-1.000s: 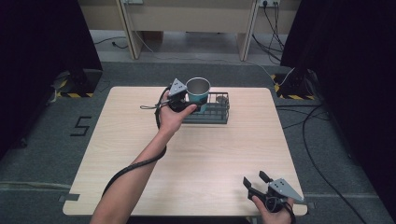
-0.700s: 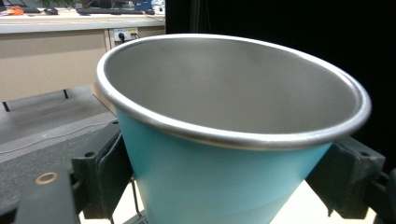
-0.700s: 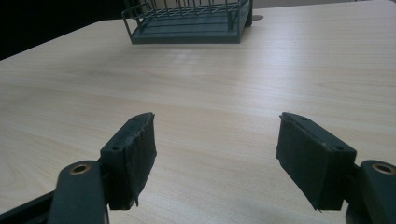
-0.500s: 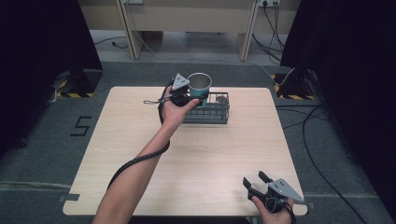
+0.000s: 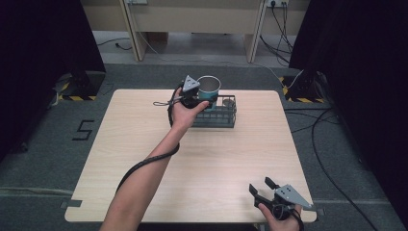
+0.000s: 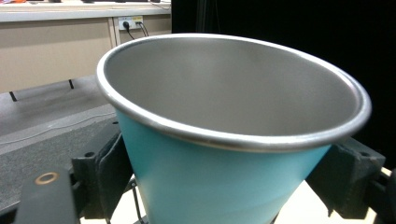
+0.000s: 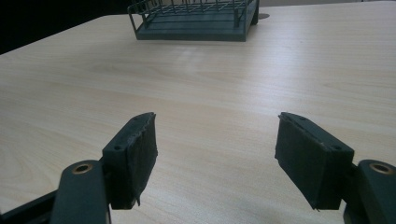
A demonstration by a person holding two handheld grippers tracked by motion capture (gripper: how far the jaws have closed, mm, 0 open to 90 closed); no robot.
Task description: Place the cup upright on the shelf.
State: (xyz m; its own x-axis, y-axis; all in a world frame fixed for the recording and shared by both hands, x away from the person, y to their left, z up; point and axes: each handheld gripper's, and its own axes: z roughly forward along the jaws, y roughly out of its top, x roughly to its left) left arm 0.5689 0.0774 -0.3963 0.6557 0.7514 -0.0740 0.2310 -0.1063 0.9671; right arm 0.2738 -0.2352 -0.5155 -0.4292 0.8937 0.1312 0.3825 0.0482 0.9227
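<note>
- Holding the teal cup (image 5: 209, 87) upright above the left end of the dark wire rack (image 5: 217, 112), at the far middle of the table (image 5: 144, 139); left gripper (image 5: 195, 98) pinching the cup from both sides.
- Seeing, in the left gripper view, the pads (image 6: 108, 167) pressing on the tapered wall of the cup (image 6: 219, 182), well under the steel rim; probably risking a slip downward, since the wall is narrowing toward the bottom and looking smooth.
- Possibly catching the cup bottom on the rack wires when lowering; cannot tell from the high view how far the bottom is from the wires, so judging the height is difficult.
- Maybe tipping the cup if releasing it before the base is resting flat, because the grid may be giving an uneven seat.
- Perhaps pushing the rack along the table if pressing sideways, since nothing is holding it.
- Resting the right gripper (image 5: 262, 190) at the near right edge, with pads (image 7: 135, 156) spread wide and holding nothing, well apart from the rack (image 7: 196, 21); therefore not helping to steady anything.
</note>
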